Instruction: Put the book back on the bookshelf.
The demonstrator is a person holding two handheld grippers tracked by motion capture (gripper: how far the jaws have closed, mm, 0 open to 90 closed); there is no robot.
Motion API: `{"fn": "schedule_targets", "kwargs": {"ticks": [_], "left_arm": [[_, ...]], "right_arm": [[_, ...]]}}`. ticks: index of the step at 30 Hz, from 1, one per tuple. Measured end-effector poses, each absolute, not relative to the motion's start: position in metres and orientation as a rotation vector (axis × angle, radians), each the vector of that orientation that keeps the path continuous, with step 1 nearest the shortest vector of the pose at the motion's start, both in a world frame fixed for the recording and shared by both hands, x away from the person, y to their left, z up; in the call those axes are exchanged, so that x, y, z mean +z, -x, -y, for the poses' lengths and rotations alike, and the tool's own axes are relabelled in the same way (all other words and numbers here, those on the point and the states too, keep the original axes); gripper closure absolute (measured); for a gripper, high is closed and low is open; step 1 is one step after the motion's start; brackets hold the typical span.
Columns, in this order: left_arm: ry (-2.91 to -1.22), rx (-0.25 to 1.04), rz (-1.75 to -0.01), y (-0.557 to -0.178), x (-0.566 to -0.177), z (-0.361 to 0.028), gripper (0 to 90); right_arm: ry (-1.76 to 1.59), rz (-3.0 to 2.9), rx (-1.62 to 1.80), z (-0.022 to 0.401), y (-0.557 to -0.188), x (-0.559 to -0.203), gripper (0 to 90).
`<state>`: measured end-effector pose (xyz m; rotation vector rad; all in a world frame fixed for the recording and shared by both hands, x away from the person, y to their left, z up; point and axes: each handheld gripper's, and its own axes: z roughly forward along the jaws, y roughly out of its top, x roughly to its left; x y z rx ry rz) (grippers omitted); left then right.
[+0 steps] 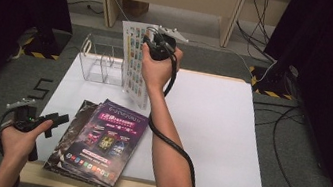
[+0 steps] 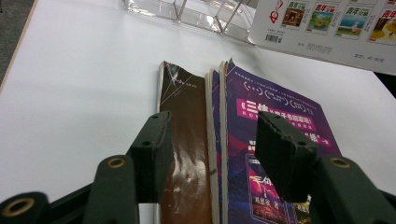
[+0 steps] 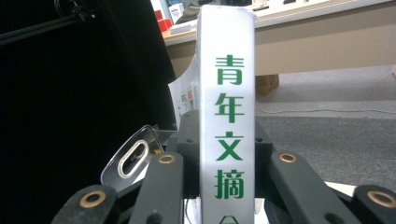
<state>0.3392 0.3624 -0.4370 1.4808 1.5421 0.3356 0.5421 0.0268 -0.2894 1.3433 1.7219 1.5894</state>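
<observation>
Item: white book, pinched by its spine in my right tongs, held upright above the clear rack at eleven o'clock; not yet slotted. Remaining: stack of magazines at seven o'clock. My left tongs spread, empty.

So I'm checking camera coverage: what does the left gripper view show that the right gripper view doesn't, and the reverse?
Left gripper view: the stacked books lying on the white table, between the open jaws of the left hand-held gripper.
Right gripper view: the book's white spine with green characters, clamped by the right hand-held gripper.
Shared: the clear acrylic rack and the held white book.
</observation>
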Motion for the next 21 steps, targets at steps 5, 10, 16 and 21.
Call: {"fn": "schedule_targets", "kwargs": {"ticks": [5, 10, 16, 21], "left_arm": [[-1.484, 0.334, -1.543, -0.340, -0.438, -0.363, 45.4], [-1.484, 0.332, -1.545, -0.340, -0.439, -0.363, 45.4], [-1.485, 0.332, -1.547, -0.340, -0.440, -0.363, 45.4], [-1.481, 0.335, -1.552, -0.340, -0.440, -0.365, 45.3]], "right_arm": [[-1.346, -1.718, 1.583, -0.029, -0.546, -0.290, 74.0], [-1.347, -1.715, 1.580, -0.030, -0.552, -0.290, 73.9], [-1.349, -1.716, 1.575, -0.033, -0.559, -0.291, 73.9], [-1.347, -1.717, 1.570, -0.035, -0.564, -0.293, 73.9]]}}
